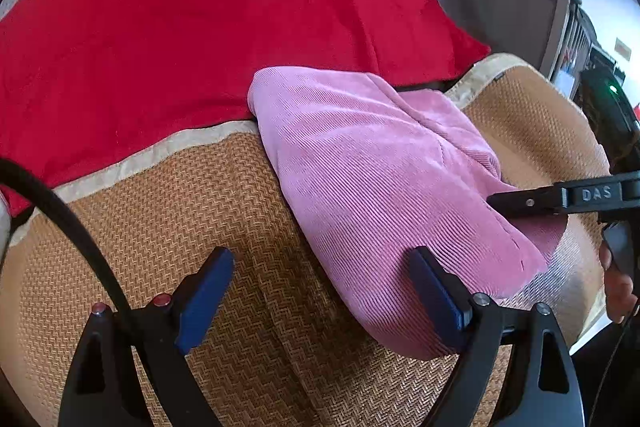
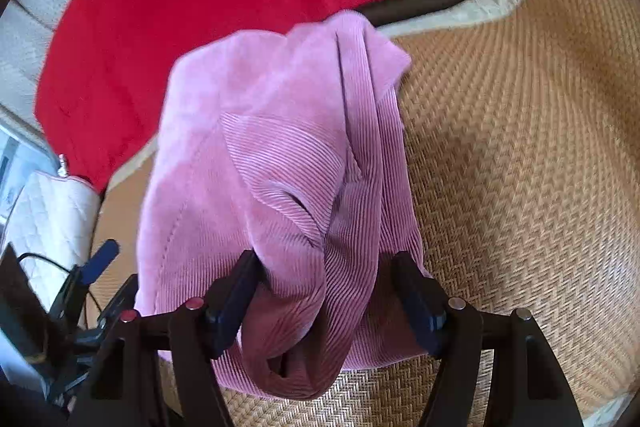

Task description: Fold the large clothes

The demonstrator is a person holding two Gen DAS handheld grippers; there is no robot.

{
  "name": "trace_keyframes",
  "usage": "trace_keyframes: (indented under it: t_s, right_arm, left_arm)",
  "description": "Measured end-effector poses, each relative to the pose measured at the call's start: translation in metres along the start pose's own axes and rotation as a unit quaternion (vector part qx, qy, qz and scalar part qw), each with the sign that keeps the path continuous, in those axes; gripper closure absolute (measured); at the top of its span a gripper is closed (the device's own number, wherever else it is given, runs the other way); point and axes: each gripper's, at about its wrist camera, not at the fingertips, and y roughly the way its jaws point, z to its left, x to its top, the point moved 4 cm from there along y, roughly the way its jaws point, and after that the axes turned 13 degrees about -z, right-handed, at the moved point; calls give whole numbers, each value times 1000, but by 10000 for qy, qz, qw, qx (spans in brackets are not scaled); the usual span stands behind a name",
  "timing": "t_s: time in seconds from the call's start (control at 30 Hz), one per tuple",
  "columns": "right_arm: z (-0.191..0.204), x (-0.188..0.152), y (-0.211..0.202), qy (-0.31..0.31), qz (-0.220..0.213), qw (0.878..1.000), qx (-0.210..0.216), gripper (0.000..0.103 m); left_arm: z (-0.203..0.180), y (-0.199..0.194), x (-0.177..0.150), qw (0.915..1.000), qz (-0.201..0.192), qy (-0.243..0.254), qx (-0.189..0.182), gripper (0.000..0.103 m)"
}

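Note:
A pink corduroy garment [image 1: 384, 179] lies folded in a long bundle on the woven straw mat [image 1: 168, 227]. My left gripper [image 1: 322, 259] is open just above the mat at the bundle's near end; its right pad rests against the cloth edge, and nothing is between the pads. In the right wrist view the garment [image 2: 280, 155] is bunched in thick folds. My right gripper [image 2: 325, 261] stands open astride the near end of that bunch, with cloth between its pads but not pinched. One of its fingers [image 1: 528, 203] shows over the garment's right side.
A red blanket [image 1: 208, 15] covers the surface behind the mat and touches the garment's far end. A white quilted bag [image 2: 52, 215] sits at the left. A person's hand [image 1: 618, 287] holds the right gripper. Bare mat [image 2: 520, 167] stretches to the garment's right.

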Motion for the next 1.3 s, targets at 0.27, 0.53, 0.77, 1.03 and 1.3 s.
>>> trace_keyframes:
  t_s: [0.27, 0.53, 0.77, 1.03, 1.3]
  right_arm:
    - [14, 26, -67, -275, -1225, 9918, 229, 35]
    - [35, 19, -26, -660, -618, 9956, 233, 63]
    - [27, 42, -23, -409, -691, 9962, 337, 63]
    - [28, 51, 30, -565, -363, 9977, 137, 62]
    - [38, 44, -11, -813, -760, 9931, 357, 60]
  left_arm:
    - [34, -21, 26, 9972, -537, -108, 503, 13]
    - [5, 17, -11, 9959, 380, 753, 334, 13]
    - [9, 11, -3, 9969, 241, 650, 372, 13]
    - [16, -1, 13, 9966, -251, 571, 544, 13]
    - [28, -9, 22, 9951, -434, 478, 750, 13]
